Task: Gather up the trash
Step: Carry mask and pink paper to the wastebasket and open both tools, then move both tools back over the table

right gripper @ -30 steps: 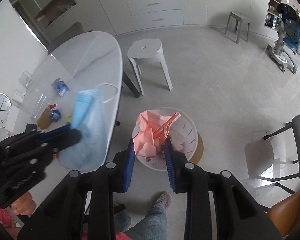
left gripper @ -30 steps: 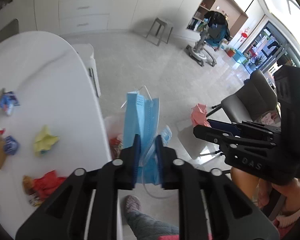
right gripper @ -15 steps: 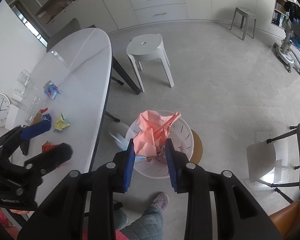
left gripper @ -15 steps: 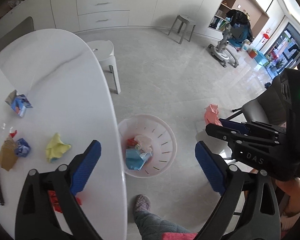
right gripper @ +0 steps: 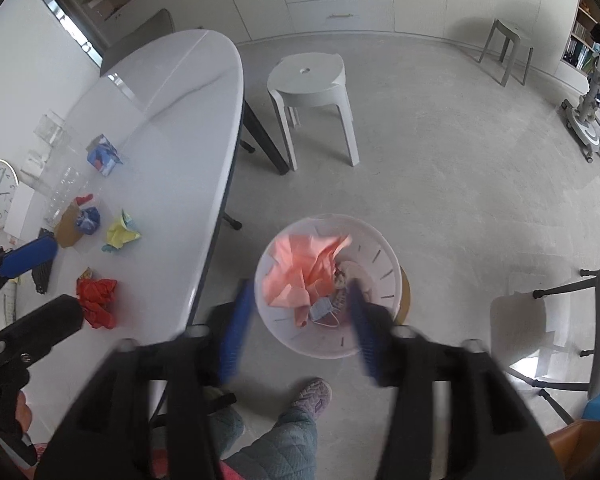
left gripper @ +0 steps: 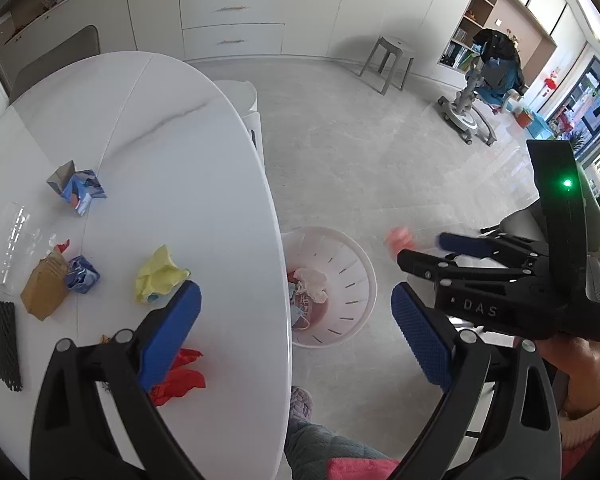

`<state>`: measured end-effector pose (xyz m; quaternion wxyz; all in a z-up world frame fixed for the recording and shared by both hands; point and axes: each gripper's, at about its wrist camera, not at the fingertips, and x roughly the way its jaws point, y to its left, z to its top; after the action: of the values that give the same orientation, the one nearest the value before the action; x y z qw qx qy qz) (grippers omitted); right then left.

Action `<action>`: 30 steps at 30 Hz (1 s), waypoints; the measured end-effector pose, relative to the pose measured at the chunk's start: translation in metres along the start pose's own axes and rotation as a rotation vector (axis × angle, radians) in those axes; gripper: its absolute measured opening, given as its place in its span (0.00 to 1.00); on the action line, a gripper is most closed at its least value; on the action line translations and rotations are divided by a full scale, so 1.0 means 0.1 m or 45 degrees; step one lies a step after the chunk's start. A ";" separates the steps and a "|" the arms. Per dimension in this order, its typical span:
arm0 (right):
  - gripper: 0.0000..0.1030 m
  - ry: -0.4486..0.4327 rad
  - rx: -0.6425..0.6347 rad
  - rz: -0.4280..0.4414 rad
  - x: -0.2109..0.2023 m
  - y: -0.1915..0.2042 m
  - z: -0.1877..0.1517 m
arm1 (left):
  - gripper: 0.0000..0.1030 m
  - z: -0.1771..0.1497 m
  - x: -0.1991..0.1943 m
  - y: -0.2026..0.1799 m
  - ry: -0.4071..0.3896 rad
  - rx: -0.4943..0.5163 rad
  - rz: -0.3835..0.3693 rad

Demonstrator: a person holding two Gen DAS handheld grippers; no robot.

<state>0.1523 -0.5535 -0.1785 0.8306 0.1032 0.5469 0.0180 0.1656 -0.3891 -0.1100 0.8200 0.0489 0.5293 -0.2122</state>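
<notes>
A white slotted bin (right gripper: 384, 268) stands on the floor by the table; it also shows in the left wrist view (left gripper: 356, 276). A crumpled pink paper (right gripper: 300, 272) is falling into it, over a blue face mask (right gripper: 322, 309). My right gripper (right gripper: 298, 320) is open above the bin, its fingers blurred. My left gripper (left gripper: 296, 320) is open and empty over the table edge. On the white table (left gripper: 188, 152) lie a yellow wad (left gripper: 158, 280), a red wad (left gripper: 178, 376), a blue wad (left gripper: 82, 274) and a blue-printed wrapper (left gripper: 78, 188).
A brown paper scrap (left gripper: 44, 288), a black mesh piece (left gripper: 0, 344) and clear glasses (left gripper: 14, 236) sit at the table's left. A white stool (right gripper: 312, 92) stands behind the bin, a chair (right gripper: 560, 316) at right. The person's foot (right gripper: 310, 394) is near the bin.
My left gripper opened and dropped the blue mask into the bin, then swung toward the table. My right gripper has just opened, releasing the pink paper over the bin.
</notes>
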 end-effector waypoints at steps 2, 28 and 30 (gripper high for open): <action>0.98 -0.055 0.019 -0.049 -0.10 -0.02 0.00 | 0.89 -0.01 -0.03 0.01 -0.004 0.002 0.014; 0.98 -0.090 -0.003 0.050 -0.48 1.26 -0.45 | 0.92 -1.03 -0.72 1.33 -0.046 -0.143 0.180; 0.98 -0.085 -0.049 0.066 -0.45 1.55 -0.49 | 0.92 -1.14 -0.81 1.62 -0.051 -0.177 0.217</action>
<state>0.1024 -0.4009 -0.1263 0.8494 0.1018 0.5157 0.0467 0.1054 -0.1841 -0.1110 0.8468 0.0323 0.5203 -0.1055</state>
